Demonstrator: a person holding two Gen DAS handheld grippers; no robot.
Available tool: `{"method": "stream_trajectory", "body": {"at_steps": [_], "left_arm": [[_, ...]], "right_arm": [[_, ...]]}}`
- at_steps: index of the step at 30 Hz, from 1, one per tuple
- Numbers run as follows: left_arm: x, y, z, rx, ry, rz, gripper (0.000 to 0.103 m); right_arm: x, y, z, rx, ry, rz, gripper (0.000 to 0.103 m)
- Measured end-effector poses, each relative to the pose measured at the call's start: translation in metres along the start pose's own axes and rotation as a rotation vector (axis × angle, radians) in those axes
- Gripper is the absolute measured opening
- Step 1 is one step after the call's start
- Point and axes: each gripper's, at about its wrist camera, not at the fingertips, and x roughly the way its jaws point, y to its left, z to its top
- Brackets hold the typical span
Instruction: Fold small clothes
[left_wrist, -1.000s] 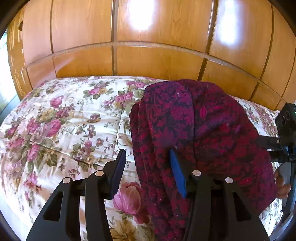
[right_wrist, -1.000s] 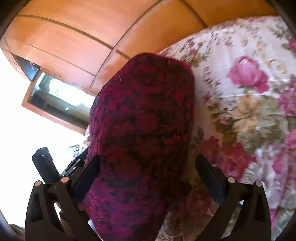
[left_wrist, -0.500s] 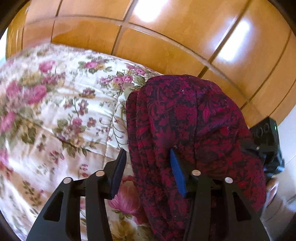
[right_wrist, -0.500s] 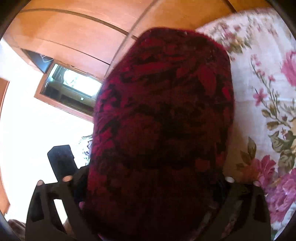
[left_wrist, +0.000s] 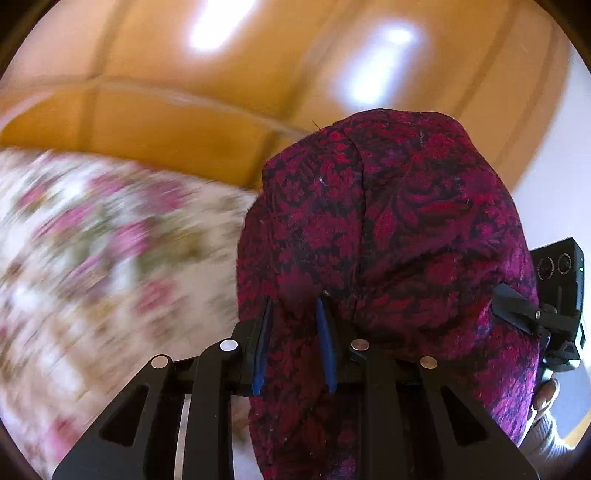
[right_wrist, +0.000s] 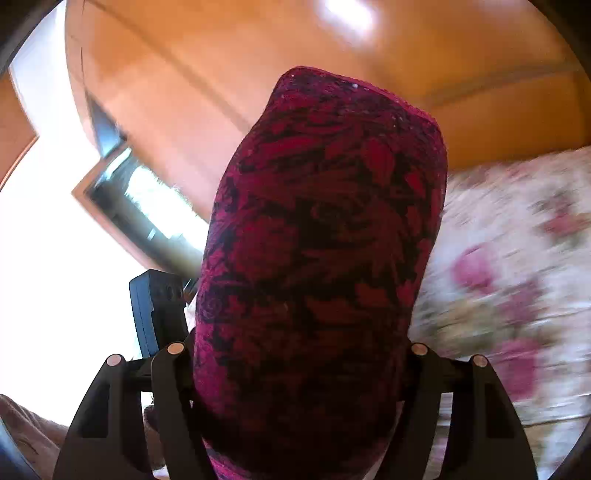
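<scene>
A folded dark red and black patterned garment (left_wrist: 388, 258) is held up off the bed between both grippers. My left gripper (left_wrist: 295, 325) is shut on the garment's left edge, blue pads pinching the cloth. In the right wrist view the same garment (right_wrist: 321, 258) fills the middle and drapes over my right gripper (right_wrist: 299, 369); its fingers stand wide apart with the thick bundle between them, and the fingertips are hidden under the cloth. The right gripper's body (left_wrist: 554, 295) shows at the right edge of the left wrist view.
The flowered bedspread (left_wrist: 92, 258) lies below and to the left, blurred by motion; it also shows in the right wrist view (right_wrist: 517, 277). A wooden headboard (left_wrist: 184, 122) stands behind. A bright window (right_wrist: 147, 206) is at the left.
My left gripper has closed on the garment's edge. Both grippers have lifted and tilted up with the garment, so more headboard and less bed shows.
</scene>
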Motion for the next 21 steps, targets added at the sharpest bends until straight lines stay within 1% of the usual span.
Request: {"method": "stream_trajectory", "body": {"at_steps": [1, 3, 4, 6, 7, 9, 10, 11, 12, 13, 15, 16, 18, 19, 21], "left_arm": [[0.022, -0.026, 0.012, 0.043, 0.016, -0.023, 0.022], [0.056, -0.065, 0.026, 0.099, 0.043, -0.052, 0.022], [0.076, -0.089, 0.031, 0.135, 0.067, -0.067, 0.022], [0.112, -0.122, 0.033, 0.183, 0.125, -0.064, 0.022], [0.130, -0.136, 0.032, 0.209, 0.157, -0.068, 0.022], [0.175, -0.171, 0.017, 0.310, 0.252, -0.004, 0.022], [0.194, -0.183, 0.007, 0.354, 0.292, 0.016, 0.022], [0.205, -0.190, 0.000, 0.390, 0.310, 0.034, 0.022], [0.212, -0.196, -0.007, 0.419, 0.315, 0.051, 0.022], [0.216, -0.201, -0.012, 0.430, 0.315, 0.057, 0.022], [0.212, -0.204, -0.011, 0.434, 0.302, 0.049, 0.022], [0.208, -0.206, -0.011, 0.438, 0.293, 0.051, 0.022], [0.200, -0.205, -0.015, 0.446, 0.281, 0.063, 0.022], [0.195, -0.207, -0.021, 0.451, 0.275, 0.071, 0.022], [0.188, -0.203, -0.023, 0.449, 0.250, 0.086, 0.022]], "right_arm": [[-0.022, -0.012, 0.004, 0.017, -0.044, -0.030, 0.069], [-0.063, -0.040, 0.009, 0.058, -0.123, -0.085, 0.069], [-0.077, -0.050, 0.010, 0.072, -0.151, -0.109, 0.069], [-0.103, -0.077, 0.009, 0.105, -0.187, -0.163, 0.068], [-0.117, -0.097, 0.007, 0.142, -0.198, -0.210, 0.068], [-0.137, -0.132, -0.003, 0.209, -0.200, -0.274, 0.068], [-0.145, -0.152, -0.013, 0.255, -0.193, -0.321, 0.068], [-0.151, -0.170, -0.023, 0.303, -0.185, -0.342, 0.070], [-0.155, -0.186, -0.037, 0.346, -0.170, -0.380, 0.072], [-0.156, -0.194, -0.047, 0.368, -0.163, -0.393, 0.074], [-0.162, -0.202, -0.065, 0.414, -0.190, -0.385, 0.084], [-0.168, -0.202, -0.070, 0.423, -0.209, -0.395, 0.086], [-0.176, -0.194, -0.073, 0.429, -0.221, -0.420, 0.091], [-0.179, -0.189, -0.070, 0.418, -0.219, -0.453, 0.091], [-0.189, -0.169, -0.058, 0.357, -0.231, -0.552, 0.091]]}}
